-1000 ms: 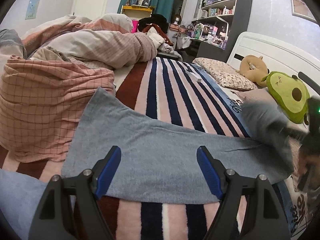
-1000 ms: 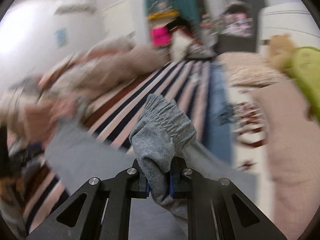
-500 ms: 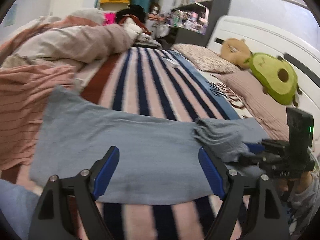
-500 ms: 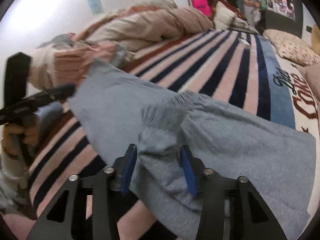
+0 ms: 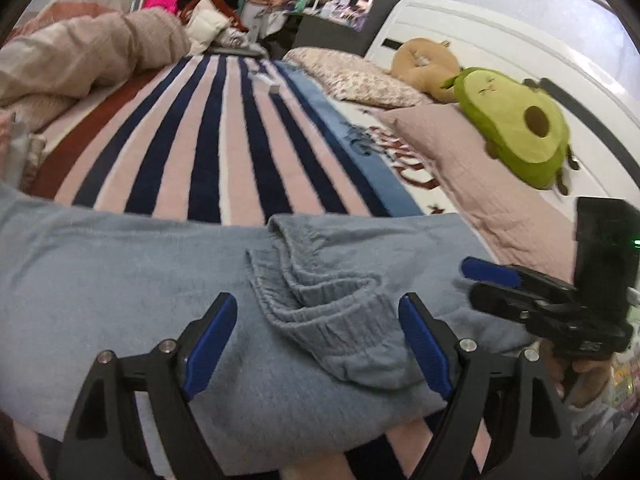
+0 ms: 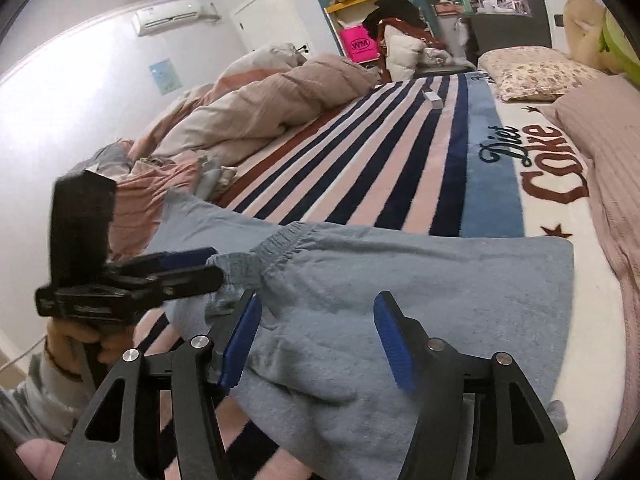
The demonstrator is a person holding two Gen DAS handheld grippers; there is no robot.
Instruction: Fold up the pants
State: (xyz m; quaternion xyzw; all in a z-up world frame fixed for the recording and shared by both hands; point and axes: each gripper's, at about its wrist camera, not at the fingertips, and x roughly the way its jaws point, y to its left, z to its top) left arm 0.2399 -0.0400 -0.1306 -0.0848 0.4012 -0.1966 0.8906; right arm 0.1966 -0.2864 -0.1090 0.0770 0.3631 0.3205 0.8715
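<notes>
Grey-blue pants (image 5: 120,280) lie across the striped blanket, doubled over on themselves. The ribbed elastic end (image 5: 320,304) rests rumpled on top of the lower layer. My left gripper (image 5: 316,344) hovers over that end, its jaws wide and closing slightly, and the pads touch no cloth. In the right wrist view the pants (image 6: 440,280) spread below my right gripper (image 6: 316,344), whose jaws are opening with the fold beneath them and nothing pinched. The left gripper (image 6: 188,268) reaches in from the left by the gathered band (image 6: 280,240). The right gripper (image 5: 484,286) shows at the right edge.
The striped blanket (image 5: 224,140) covers the bed, with a small white box (image 5: 268,82) on it far back. A rumpled duvet (image 6: 260,112) piles up on the left. Pillows (image 5: 460,168) and an avocado plush (image 5: 516,128) line the headboard on the right.
The right gripper carried the elastic end over, set it down on the pants and let go. The left gripper swung right along the pants toward the folded end.
</notes>
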